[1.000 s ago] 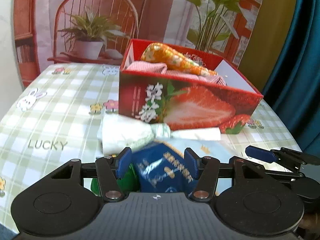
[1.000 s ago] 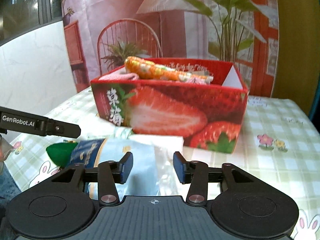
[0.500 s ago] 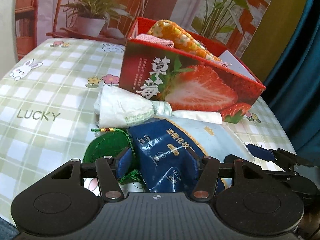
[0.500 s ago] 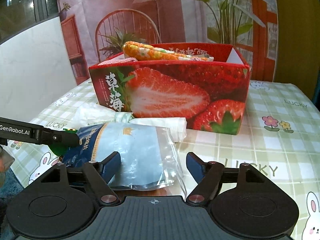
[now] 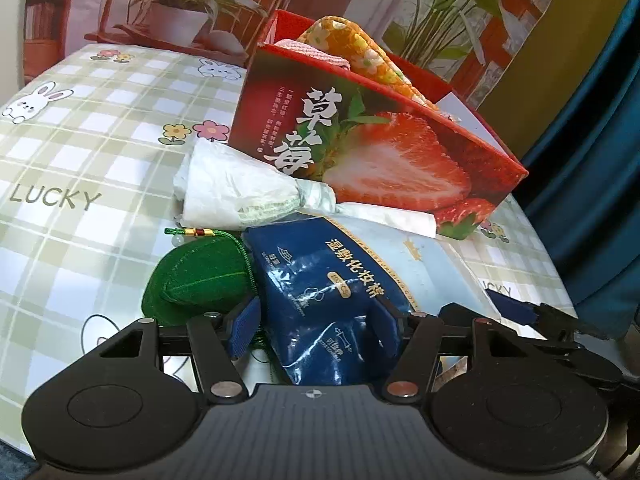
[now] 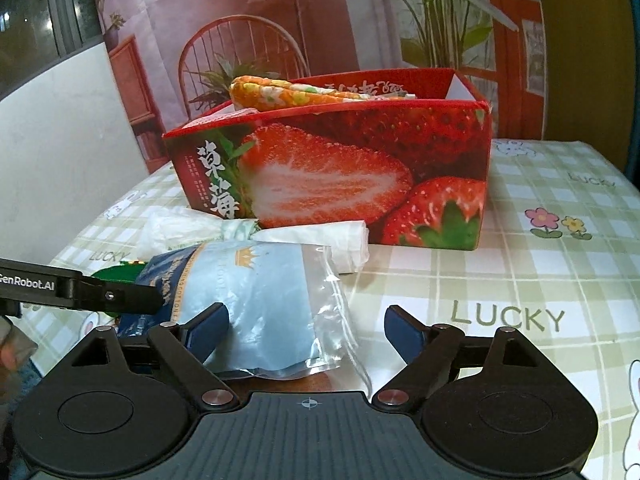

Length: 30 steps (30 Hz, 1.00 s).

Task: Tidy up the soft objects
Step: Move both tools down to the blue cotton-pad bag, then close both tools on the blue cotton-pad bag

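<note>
A blue cotton-pad pouch [image 5: 332, 288] lies on the table in front of a red strawberry box [image 5: 372, 148]. My left gripper [image 5: 316, 320] is closed around the pouch's dark blue end, its pads pressing both sides. My right gripper [image 6: 306, 330] is open wide; its left finger [image 6: 208, 328] rests against the pouch's pale clear end [image 6: 264, 304]. A green felt pouch [image 5: 196, 280] lies left of the blue one. A white knotted plastic bag [image 5: 236, 188] lies against the box. The box [image 6: 332, 176] holds an orange floral cloth [image 6: 280, 92] and a pink cloth [image 5: 316, 52].
The table wears a green checked cloth [image 5: 80, 168] with bunnies and "LUCKY" print. A printed backdrop [image 6: 280, 20] stands behind the box. A blue curtain [image 5: 600, 152] hangs on the right. The left gripper's arm [image 6: 76, 288] crosses the right wrist view at left.
Both grippers have drawn back and lower, so more of the pouch shows. My right gripper has opened wide. My left gripper stays closed on the pouch.
</note>
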Each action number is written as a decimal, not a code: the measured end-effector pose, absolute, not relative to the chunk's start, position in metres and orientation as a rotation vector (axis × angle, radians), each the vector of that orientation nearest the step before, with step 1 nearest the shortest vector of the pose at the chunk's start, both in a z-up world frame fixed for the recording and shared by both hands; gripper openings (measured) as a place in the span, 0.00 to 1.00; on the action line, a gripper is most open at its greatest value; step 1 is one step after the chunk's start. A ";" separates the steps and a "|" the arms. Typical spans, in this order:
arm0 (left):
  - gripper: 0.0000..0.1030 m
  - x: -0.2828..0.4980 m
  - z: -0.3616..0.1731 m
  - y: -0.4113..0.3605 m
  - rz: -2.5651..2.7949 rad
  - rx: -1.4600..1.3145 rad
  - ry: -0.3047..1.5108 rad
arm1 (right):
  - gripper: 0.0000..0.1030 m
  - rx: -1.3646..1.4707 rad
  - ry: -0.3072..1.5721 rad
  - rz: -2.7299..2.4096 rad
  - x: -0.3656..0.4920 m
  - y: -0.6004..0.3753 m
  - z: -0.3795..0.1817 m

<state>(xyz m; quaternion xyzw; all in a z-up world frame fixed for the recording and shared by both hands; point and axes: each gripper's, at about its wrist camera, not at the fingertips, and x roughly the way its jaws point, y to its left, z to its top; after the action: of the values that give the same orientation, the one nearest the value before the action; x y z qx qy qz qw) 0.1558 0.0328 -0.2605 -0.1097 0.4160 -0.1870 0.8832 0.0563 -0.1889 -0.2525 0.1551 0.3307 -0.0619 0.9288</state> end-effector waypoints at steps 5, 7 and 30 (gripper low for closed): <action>0.60 0.154 -0.261 0.031 -0.400 -0.233 0.859 | 0.79 0.323 0.670 -0.053 0.057 -0.182 -0.250; 0.60 0.154 -0.260 0.031 -0.402 -0.240 0.860 | 0.78 0.311 0.666 -0.048 0.058 -0.179 -0.249; 0.21 0.149 -0.250 0.030 -0.419 -0.218 0.787 | 0.06 0.289 0.597 -0.084 0.050 -0.187 -0.236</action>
<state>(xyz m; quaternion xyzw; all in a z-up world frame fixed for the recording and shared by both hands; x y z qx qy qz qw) 0.1494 0.0302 -0.2498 -0.1054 0.3797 -0.2022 0.8965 0.0495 -0.1868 -0.2363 0.1417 0.2929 -0.0414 0.9447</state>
